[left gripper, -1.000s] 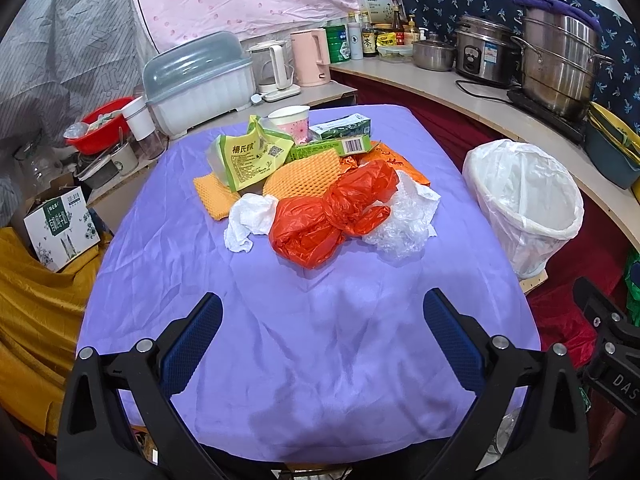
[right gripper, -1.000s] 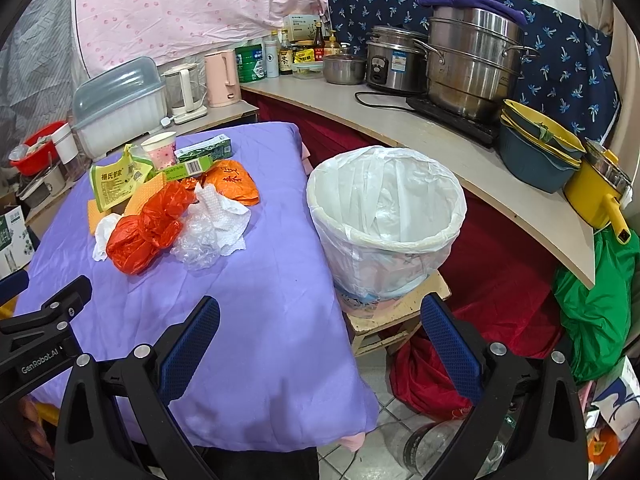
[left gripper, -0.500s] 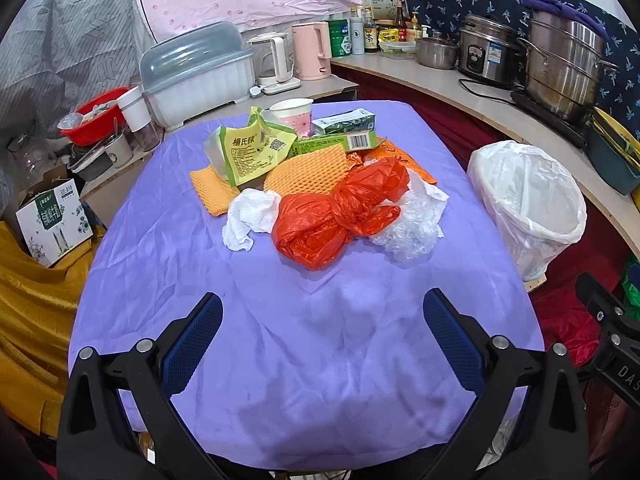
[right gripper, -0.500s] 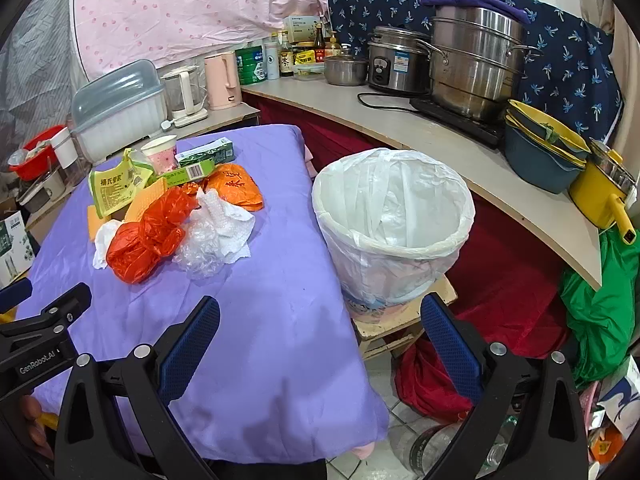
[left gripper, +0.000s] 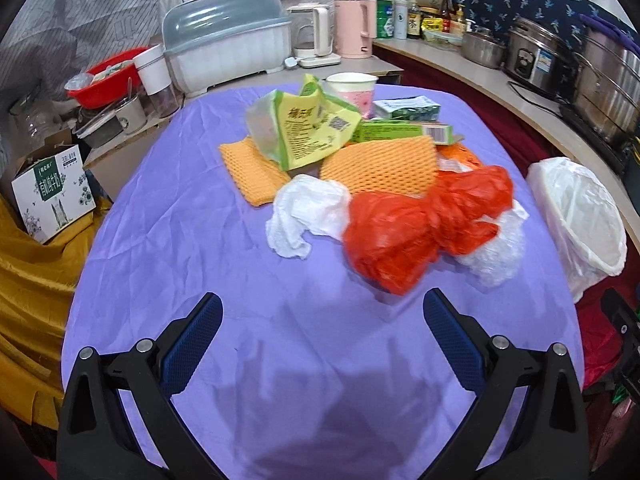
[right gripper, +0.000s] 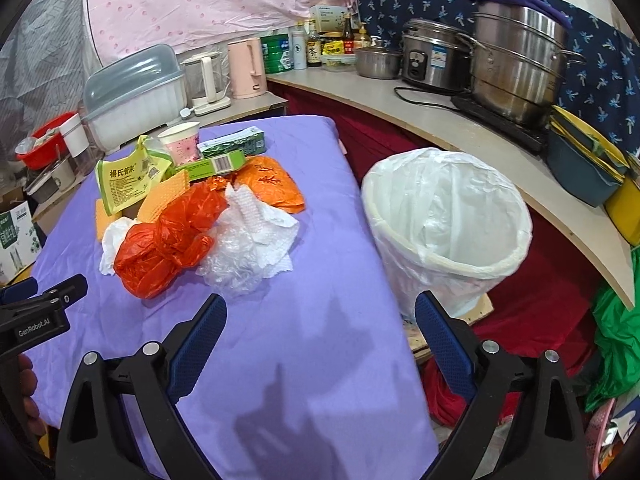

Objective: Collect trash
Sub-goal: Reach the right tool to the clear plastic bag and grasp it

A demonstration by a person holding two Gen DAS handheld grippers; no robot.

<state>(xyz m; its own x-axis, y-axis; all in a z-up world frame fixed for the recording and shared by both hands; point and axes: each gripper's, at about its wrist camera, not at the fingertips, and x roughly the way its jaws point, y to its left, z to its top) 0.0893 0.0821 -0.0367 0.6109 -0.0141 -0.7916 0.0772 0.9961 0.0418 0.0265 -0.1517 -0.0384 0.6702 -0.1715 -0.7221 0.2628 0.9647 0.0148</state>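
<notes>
Bench [left gripper: 168, 264]: your wrinkled purple cloth, kitchen counter behind.
Bin [right gripper: 448, 232]: white-lined, round — just beside the bench's right edge.
Trash pile [left gripper: 420, 224]: mid-bench — crinkly orange bag, foam netting, tissue.
Left gripper [left gripper: 320, 320]: fingers spread, empty.
Right gripper [right gripper: 316, 320]: likewise.

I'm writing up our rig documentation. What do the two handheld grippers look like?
Both the left gripper and the right gripper have black plastic frames with silver screws and two fingers faced with blue textured pads. The left one's side reads "GenRobot.AI" in white.
</notes>
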